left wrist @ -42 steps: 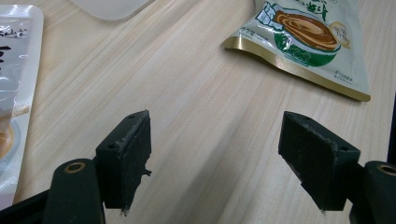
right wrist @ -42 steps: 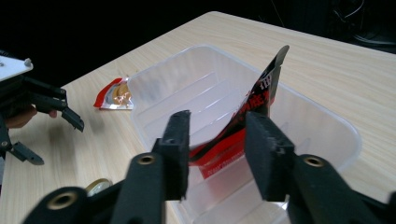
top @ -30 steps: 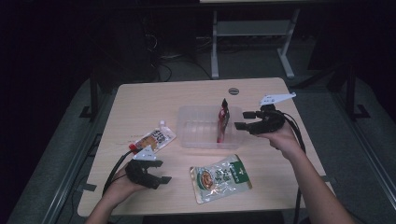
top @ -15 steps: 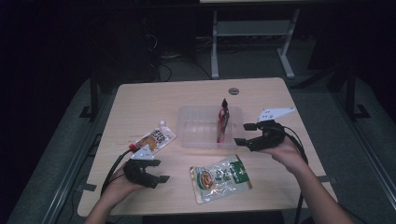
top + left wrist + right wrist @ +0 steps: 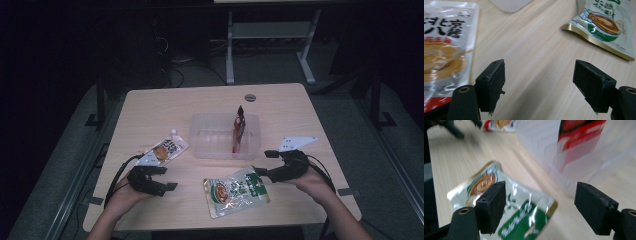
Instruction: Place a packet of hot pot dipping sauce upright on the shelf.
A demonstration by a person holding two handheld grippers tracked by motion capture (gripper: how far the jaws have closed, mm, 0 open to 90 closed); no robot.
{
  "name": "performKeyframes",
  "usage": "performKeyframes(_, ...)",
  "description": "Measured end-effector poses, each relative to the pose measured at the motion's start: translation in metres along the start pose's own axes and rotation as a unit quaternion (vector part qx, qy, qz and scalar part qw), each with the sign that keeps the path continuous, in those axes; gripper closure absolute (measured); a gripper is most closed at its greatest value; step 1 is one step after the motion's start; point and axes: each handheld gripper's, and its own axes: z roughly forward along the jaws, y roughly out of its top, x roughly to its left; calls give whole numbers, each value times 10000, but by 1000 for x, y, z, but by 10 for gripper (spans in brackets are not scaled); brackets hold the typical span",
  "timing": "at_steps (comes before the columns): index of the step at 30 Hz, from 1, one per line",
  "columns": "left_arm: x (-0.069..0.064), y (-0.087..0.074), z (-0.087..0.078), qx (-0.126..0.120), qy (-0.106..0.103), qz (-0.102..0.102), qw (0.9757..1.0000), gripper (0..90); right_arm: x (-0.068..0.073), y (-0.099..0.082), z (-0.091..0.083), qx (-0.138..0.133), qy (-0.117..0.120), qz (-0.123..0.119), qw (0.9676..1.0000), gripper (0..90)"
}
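On the near part of the counter [image 5: 150, 105], the green pouch [image 5: 235, 189] lies flat, just beside the front wall of the clear bin [image 5: 200, 140], and my right tongs [image 5: 260, 162] hover at its right end with the jaws wide apart and nothing between them. My left tongs [image 5: 167, 177] rest low over bare wood, jaws also apart and empty, with the orange pouch [image 5: 165, 150] just beside them.

I judge that the main risk is the flatness of the green pouch: it is slippery and gives no raised edge, so one jaw may slide over the foil and push it toward the bin instead of going under. If I close too early, I may pinch only a corner and the pouch can swing or fall. The red packet [image 5: 239, 127] stands upright against the right inner wall of the bin; a knock against the bin could tip it.

The counter is pale wood grain, smooth and evenly lit. The room around is dark, with a grey floor [image 5: 350, 100], cables, and a white frame [image 5: 265, 35] behind.
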Motion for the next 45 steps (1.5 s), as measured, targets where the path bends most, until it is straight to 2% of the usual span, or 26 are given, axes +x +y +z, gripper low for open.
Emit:
performKeyframes(2,3,2,-2,-39,116,-34,9999,261,4,-12,-2,102,39,-8,9999,240)
performKeyframes(4,9,5,-6,27,223,-37,9997,265,5,-16,-3,124,44,13,9999,235)
performKeyframes(6,14,8,-9,-4,333,-113,9994,340,6,-26,-5,215,56,129,9997,224)
performKeyframes(7,17,10,-11,-35,406,-132,9991,340,6,-26,-5,215,56,129,9997,224)
performKeyframes(9,23,14,-13,-124,546,-276,9980,416,5,-31,-7,267,46,135,9995,224)
performKeyframes(10,28,17,-15,-135,630,-258,9976,462,4,-32,-8,263,38,141,9995,224)
performKeyframes(13,41,24,-15,-145,880,-417,9951,619,0,-31,-7,229,25,214,9995,224)
performKeyframes(14,45,26,-14,-130,935,-472,9944,737,0,-31,-6,277,-13,261,9993,225)
performKeyframes(15,50,28,-12,-93,993,-527,9936,737,0,-31,-6,277,-13,261,9993,225)
performKeyframes(16,61,29,-6,-116,990,-698,9926,846,-1,-32,-4,325,-28,248,9992,225)
performKeyframes(17,61,29,-6,-116,990,-698,9926,896,-1,-32,-4,325,-28,248,9992,225)
performKeyframes(18,70,31,0,-39,1033,-754,9918,896,0,-32,-3,367,-57,269,9989,225)
performKeyframes(21,77,34,6,39,1109,-773,9908,897,0,-31,-3,361,-44,287,9989,225)
performKeyframes(24,86,38,15,118,1219,-873,9886,897,0,-31,-2,373,-80,283,9989,225)
performKeyframes(26,91,38,23,128,1219,-974,9877,897,-2,-32,-2,381,-94,229,9990,225)
performKeyframes(27,93,38,26,183,1220,-993,9874,897,-2,-32,-2,390,-100,277,9988,225)
performKeyframes(28,97,34,32,275,1188,-975,9877,897,-3,-33,-3,378,-110,266,9989,225)
performKeyframes(37,107,30,43,370,1038,-1085,9880,900,-5,-33,-2,396,-171,251,9988,225)
performKeyframes(38,106,32,43,478,1077,-967,9883,900,-5,-33,-2,402,-168,277,9987,225)
performKeyframes(41,104,33,44,558,1105,-910,9881,900,-5,-32,-2,412,-164,279,9986,225)
performKeyframes(44,103,37,45,682,1036,-900,9882,900,-5,-32,-2,417,-168,282,9986,225)
performKeyframes(45,103,37,45,724,1027,-836,9885,900,-5,-32,-2,422,-171,295,9985,225)
